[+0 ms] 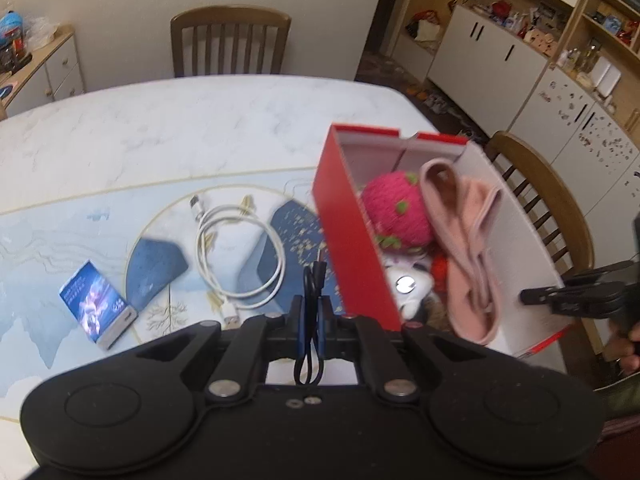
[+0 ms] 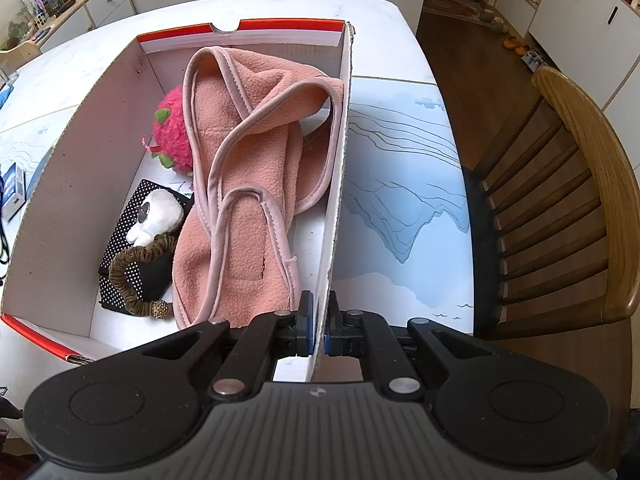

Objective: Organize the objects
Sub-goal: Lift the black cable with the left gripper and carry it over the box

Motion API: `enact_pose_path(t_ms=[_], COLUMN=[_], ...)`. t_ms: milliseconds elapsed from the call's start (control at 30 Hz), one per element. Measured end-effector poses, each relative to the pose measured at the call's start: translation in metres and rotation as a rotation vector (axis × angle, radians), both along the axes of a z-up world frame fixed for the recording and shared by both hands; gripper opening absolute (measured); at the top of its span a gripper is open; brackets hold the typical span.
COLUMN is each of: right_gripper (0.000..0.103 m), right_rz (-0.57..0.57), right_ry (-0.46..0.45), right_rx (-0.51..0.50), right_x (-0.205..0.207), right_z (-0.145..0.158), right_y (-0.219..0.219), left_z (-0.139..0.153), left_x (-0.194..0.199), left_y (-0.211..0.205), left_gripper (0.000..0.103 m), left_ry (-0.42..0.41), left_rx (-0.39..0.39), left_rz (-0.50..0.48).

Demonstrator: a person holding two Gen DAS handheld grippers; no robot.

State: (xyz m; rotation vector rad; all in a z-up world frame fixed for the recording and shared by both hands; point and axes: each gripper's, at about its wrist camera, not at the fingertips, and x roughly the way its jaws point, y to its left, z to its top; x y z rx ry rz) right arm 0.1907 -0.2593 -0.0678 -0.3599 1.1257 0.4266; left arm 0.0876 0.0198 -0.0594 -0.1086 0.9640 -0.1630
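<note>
My left gripper (image 1: 311, 304) is shut on a thin black cable (image 1: 310, 280), held above the table beside the red side of the box (image 1: 352, 236). A coiled white cable (image 1: 240, 256) and a small blue packet (image 1: 96, 304) lie on the table mat below. My right gripper (image 2: 318, 320) is shut on the box's right wall (image 2: 340, 184) near its front corner. Inside the box lie a pink fleece garment (image 2: 248, 184), a pink strawberry plush (image 2: 174, 136), a dotted black pouch (image 2: 136, 256) with a white plush on it, and a brown scrunchie (image 2: 136, 276).
A white marble table (image 1: 160, 128) carries a blue mountain-print mat (image 2: 400, 200). Wooden chairs stand at the far side (image 1: 230, 40) and at the right (image 2: 560, 200). White cabinets and cluttered shelves (image 1: 520, 40) line the room's right wall.
</note>
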Motion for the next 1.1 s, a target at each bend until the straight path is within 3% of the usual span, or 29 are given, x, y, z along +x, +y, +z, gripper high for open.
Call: enact_pose_path(t_ms=[267, 600, 833, 1100], right_gripper=[0.004, 0.004, 0.004, 0.004], right_rz=[0.002, 0.009, 0.008, 0.017], right_ry=[-0.019, -0.015, -0.015, -0.013], right_rx=[0.012, 0.017, 0.020, 0.027], right_x=[0.002, 0.005, 0.004, 0.004], right_z=[0.000, 0.000, 0.001, 0.001], right_y=[-0.004, -0.006, -0.006, -0.007], left_z=[0.041, 0.065, 0.059, 0.016], left_x=[0.006, 0.031, 0.050, 0.075], left_y=[-0.023, -0.077, -0.115, -0.131], left_gripper=[0.003, 0.003, 0.003, 0.003], left_ry=[-0.070, -0.105, -0.074, 0.061], left_rx=[-0.069, -0.113, -0.145, -0.117], left_rz=[-0.031, -0.127, -0.181, -0.145])
